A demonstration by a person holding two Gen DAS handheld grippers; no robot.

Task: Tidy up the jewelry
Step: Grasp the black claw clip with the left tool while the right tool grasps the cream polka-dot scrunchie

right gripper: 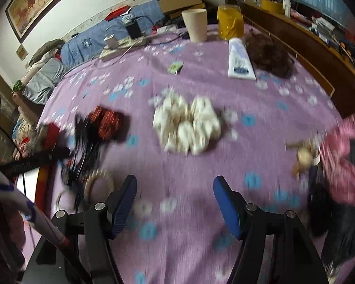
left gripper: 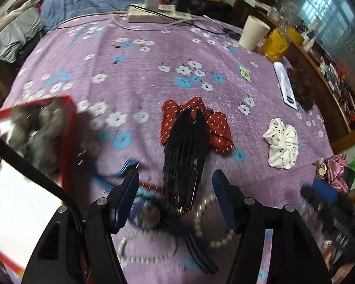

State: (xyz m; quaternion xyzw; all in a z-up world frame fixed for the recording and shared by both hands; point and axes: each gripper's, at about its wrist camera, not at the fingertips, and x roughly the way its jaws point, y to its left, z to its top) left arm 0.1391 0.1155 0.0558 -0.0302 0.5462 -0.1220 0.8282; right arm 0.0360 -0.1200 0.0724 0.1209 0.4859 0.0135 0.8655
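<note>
Progress: early, we judge. Red box (left gripper: 67,127) holds grey item only; pearl necklace (left gripper: 202,215), black hair clip (left gripper: 184,161), white scrunchie (right gripper: 187,125) lie loose on purple cloth (left gripper: 142,71). Left gripper (left gripper: 175,198), right gripper (right gripper: 175,201) released, empty.

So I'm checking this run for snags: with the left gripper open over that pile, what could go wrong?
1. The black feather piece lies across the pearl strand and a blue tassel between the left gripper fingers; closing could catch several at once.
2. Lifting one could drag the others along.
3. Both views are blurred by motion, so aim may be off.
</note>
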